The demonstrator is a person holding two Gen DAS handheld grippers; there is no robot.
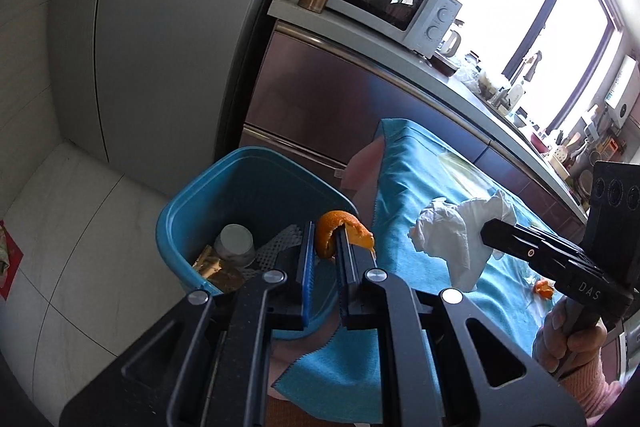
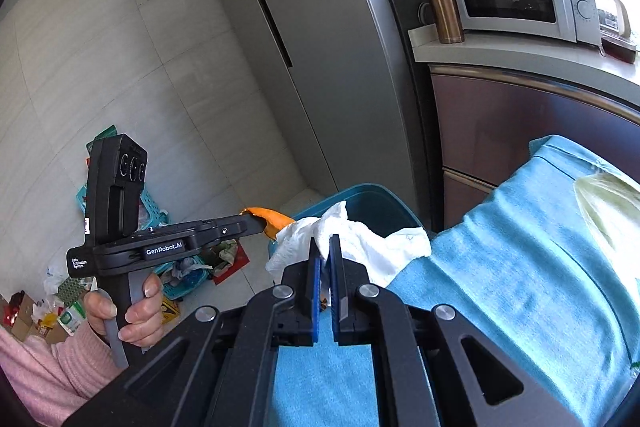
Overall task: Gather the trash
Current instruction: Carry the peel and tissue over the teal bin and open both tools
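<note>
Progress: partway, by our read. We have the blue bin (image 1: pixel 256 195) already holding a white-capped jar (image 1: pixel 235 245), a gold wrapper (image 1: pixel 216 267) and white foam netting (image 1: pixel 276 245), so some trash is in.

Left gripper (image 1: pixel 324 239) is nearly closed, clamped on a curl of orange peel (image 1: pixel 340 231), which sits over the bin's near rim, not dropped. Right gripper (image 2: pixel 325 247) is pinched tight on a crumpled white tissue (image 2: pixel 360 243); in its own view the tissue hangs at the table edge beside the bin, not clearly above the opening.

Left on the teal cloth (image 1: pixel 420 163), as far as we see: a small orange scrap (image 1: pixel 544 289) near the right hand (image 1: pixel 572 339), and a pale yellowish plastic piece (image 2: pixel 608 203) further along. Both still need collecting.

Materials: the peel is stiff and curled, glossy orange outside, and should fall clean. The tissue is soft, wrinkled and light, and may cling to the pads on release. The cloth is a wrinkled towel weave draped over the table. The bin is smooth rigid plastic, rounded rectangle, tapered walls. The plastic piece looks thin and floppy; we'd expect an awkward pinch.
</note>
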